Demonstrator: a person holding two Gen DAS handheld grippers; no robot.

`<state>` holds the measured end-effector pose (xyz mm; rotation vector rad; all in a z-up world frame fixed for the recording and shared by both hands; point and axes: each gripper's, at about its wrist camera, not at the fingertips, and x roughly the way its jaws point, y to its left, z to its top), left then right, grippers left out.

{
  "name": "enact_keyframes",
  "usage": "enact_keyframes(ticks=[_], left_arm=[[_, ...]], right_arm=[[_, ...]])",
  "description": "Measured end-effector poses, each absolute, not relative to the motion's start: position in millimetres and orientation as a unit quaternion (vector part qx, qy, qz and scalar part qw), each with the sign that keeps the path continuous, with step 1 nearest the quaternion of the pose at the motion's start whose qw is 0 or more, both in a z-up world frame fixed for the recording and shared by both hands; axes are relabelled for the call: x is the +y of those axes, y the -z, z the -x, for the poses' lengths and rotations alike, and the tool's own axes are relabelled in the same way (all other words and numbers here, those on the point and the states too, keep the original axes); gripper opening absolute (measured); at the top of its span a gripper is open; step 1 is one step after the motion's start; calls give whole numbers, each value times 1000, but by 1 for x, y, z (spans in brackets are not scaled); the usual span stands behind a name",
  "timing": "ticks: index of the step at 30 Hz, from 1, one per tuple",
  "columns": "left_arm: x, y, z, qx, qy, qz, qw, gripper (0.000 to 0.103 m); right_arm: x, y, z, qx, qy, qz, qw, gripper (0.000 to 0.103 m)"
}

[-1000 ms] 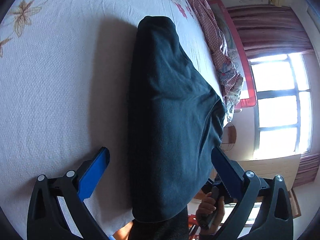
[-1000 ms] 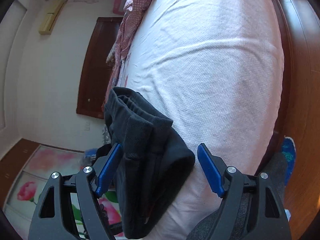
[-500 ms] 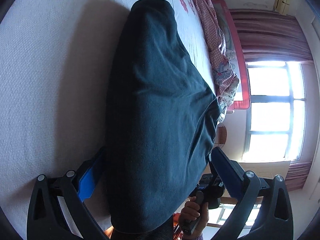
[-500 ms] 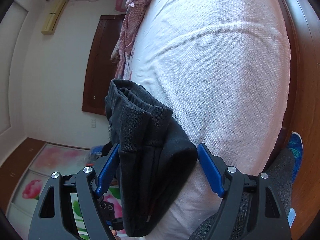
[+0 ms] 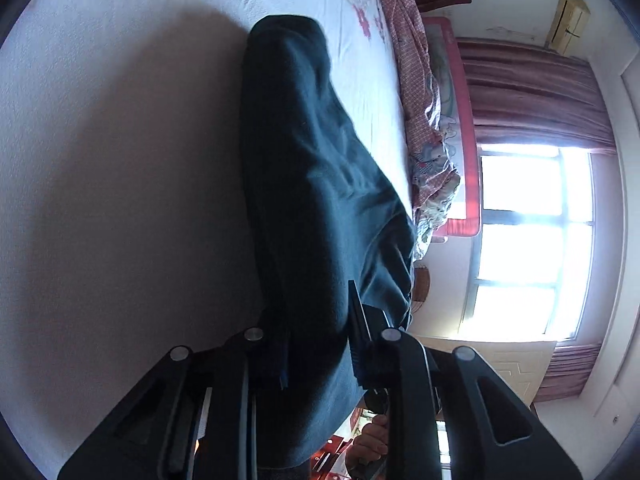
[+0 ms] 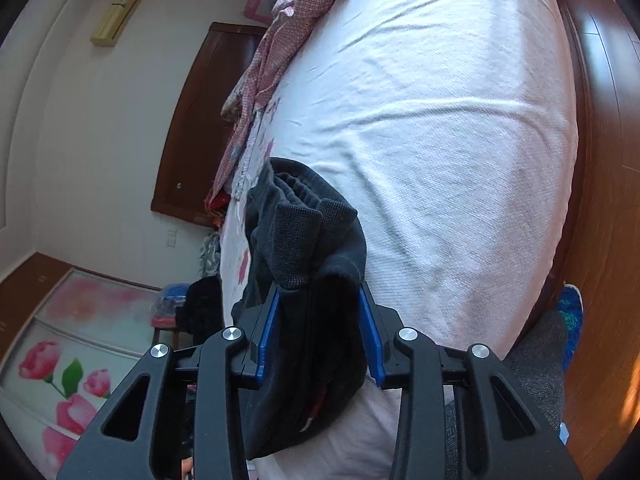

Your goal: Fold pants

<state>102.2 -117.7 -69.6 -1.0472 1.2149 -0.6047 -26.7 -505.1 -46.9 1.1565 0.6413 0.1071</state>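
The dark pants (image 5: pixel 316 184) lie lengthwise on a white bedspread (image 5: pixel 120 160) with faint pink flower prints; both the left gripper (image 5: pixel 316 332) and the right gripper (image 6: pixel 318 320) have their fingers closed onto the near folded cloth. A rumpled pink quilt (image 5: pixel 416 92) lies along the bed's far edge. The room shows a bright window (image 5: pixel 524 240) with maroon curtains (image 5: pixel 528 92), a dark wooden door (image 6: pixel 196 120) and a flower-painted wardrobe (image 6: pixel 68 360).

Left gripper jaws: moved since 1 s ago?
Yes. The left gripper has closed inward onto the pants, which lie on the bed sheet.
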Motion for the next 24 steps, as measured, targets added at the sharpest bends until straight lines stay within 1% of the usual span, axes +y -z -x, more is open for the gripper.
enact_keyframes(ticks=[5,6,7,8,9,10,15,18,19,20,21,22,24], left_arm=[[-109,34,-120,504,290,468,665,21],[-107,27,-125,501,289,470,667,21],[-104,20,-131,497,289,472,669,21],[-100,12,-137,490,291,472,673,21],[-96,3,-142,483,291,469,680,21],[-90,-7,-148,475,290,467,687,21],[-64,-41,-171,453,280,439,724,21],[-48,-30,-167,472,270,416,729,21],[-46,-22,-166,475,271,420,724,21],[-42,-13,-165,476,268,427,721,21],[-36,-6,-163,475,264,433,720,21],[-29,2,-163,473,259,443,716,21],[-13,16,-165,475,247,456,710,21]], right_arm=[[-494,-7,5,284,-84,-498,815,28],[-490,-18,-2,282,-92,-489,820,25],[-486,-28,-10,279,-99,-482,825,19],[-483,-36,-19,276,-106,-477,828,7],[-480,-43,-29,271,-119,-478,827,5],[-476,-50,-39,269,-132,-475,827,0],[-455,-76,-75,280,-127,-460,833,0],[-452,-64,-69,317,-106,-457,825,0],[-453,-54,-65,333,-101,-451,822,11],[-455,-40,-59,348,-96,-450,817,48],[-459,-23,-53,363,-81,-458,807,67],[-463,-6,-43,367,-79,-473,797,75],[-472,29,-33,366,-81,-512,773,75]])
